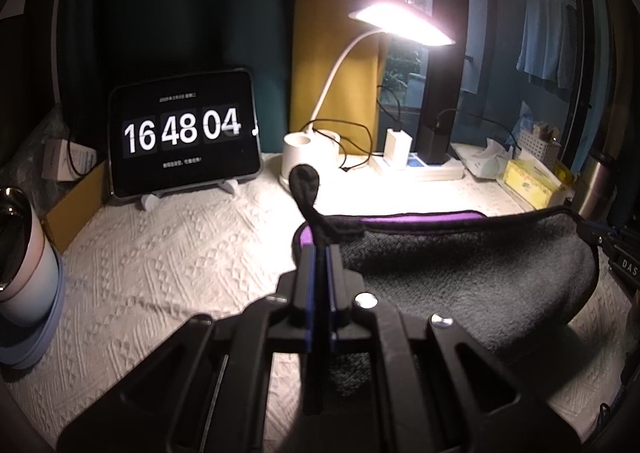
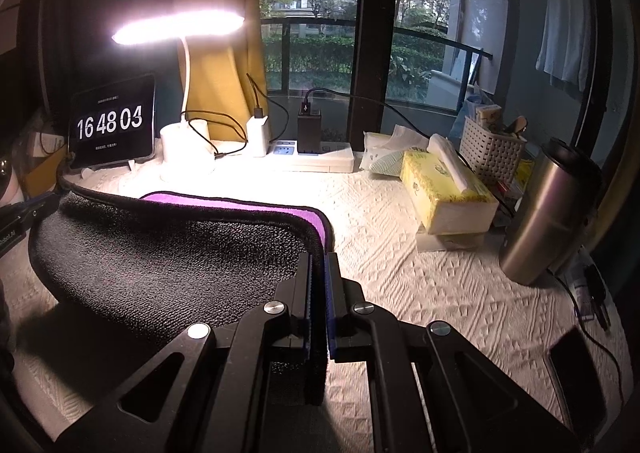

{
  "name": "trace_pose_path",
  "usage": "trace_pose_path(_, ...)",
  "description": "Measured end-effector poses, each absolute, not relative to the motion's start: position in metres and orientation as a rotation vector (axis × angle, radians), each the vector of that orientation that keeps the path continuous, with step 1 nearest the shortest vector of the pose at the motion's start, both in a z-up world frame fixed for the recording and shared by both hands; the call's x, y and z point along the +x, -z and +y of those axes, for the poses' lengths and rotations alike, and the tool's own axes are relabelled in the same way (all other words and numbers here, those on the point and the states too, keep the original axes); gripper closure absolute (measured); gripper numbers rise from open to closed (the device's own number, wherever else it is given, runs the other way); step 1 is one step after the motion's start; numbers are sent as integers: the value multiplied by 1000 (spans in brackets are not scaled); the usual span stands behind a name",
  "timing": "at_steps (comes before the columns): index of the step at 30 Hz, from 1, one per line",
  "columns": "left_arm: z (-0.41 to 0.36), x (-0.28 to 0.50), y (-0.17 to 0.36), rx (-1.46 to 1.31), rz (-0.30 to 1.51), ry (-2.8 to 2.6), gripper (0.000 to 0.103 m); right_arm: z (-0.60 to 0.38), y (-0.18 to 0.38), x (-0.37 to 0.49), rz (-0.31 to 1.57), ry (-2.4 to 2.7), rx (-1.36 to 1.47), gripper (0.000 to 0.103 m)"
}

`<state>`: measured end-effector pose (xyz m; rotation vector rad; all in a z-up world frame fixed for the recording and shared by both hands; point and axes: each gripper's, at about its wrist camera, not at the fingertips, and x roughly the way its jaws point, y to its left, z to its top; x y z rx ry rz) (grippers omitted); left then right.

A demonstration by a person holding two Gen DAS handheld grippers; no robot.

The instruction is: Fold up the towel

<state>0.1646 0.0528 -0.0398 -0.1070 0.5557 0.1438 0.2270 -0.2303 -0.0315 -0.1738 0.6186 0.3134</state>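
Observation:
A dark grey towel with a purple inner face and black edging hangs between my two grippers above the white textured tablecloth. My left gripper is shut on its left corner; a black hanging loop sticks up past the fingertips. My right gripper is shut on the towel's right corner. The towel sags between them, and its purple face shows along the far edge. The right gripper also shows at the right edge of the left wrist view.
A tablet clock stands at the back left, beside a lit desk lamp and a power strip. A yellow tissue box, a white basket and a steel flask stand on the right. A mug stands at the left.

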Motion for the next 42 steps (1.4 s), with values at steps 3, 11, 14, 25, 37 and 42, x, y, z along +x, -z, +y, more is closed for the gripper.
trace_pose_path(3,55,169,41,-111,555,-144,98,-228,32,233,619,-313,-178,97)
trace_pose_path(11,59,181,43,-117,548,-136,98,-225,33,244,619,-311,-181,97)
trace_pose_path(14,60,185,45,-119,551,-136,98,-223,34,250,622,-310,-182,97)
trace_pose_path(25,65,203,48,-118,554,-133,98,-219,38,268,620,-310,-194,97)
trace_pose_path(37,71,221,54,-140,551,-122,98,-216,39,283,617,-313,-197,97)
trace_pose_path(42,74,229,56,-159,543,-120,98,-214,41,293,613,-313,-198,97)
